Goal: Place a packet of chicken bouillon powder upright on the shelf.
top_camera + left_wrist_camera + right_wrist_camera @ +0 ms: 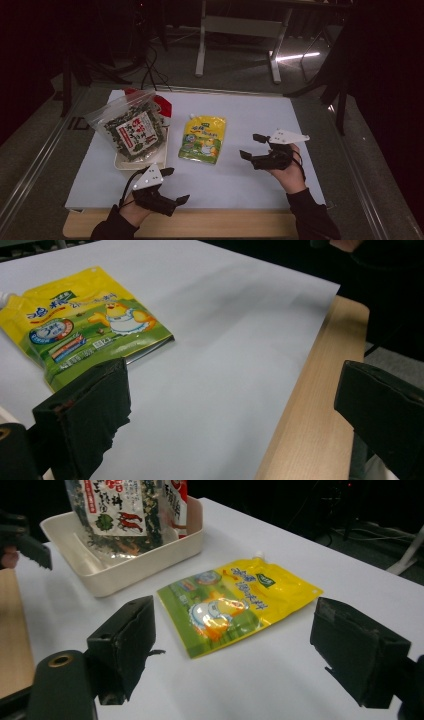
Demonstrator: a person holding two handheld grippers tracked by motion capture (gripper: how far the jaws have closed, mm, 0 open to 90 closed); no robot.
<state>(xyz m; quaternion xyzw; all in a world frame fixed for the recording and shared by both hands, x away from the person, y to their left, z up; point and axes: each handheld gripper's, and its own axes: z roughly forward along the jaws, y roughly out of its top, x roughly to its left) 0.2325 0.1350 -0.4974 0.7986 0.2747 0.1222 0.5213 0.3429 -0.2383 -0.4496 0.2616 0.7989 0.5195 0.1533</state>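
A person sits at a counter [260, 227] covered with a white sheet [250, 120], holding a black gripper in each hand. The left gripper [172, 187] is at the near left edge of the sheet, its fingers [95, 410] wide apart with nothing between them. The right gripper [252, 147] hovers at the right side, pointing left, its fingers [125, 635] also spread apart and empty. Between the two grippers, near the middle of the sheet, a yellow and green pouch [202, 139] lies flat, touched by neither gripper. Just to its left stands a cream tray [159, 156] holding a clear bag of dark dried food [131, 127] with a white label, and a red and white packet [162, 105] behind it.
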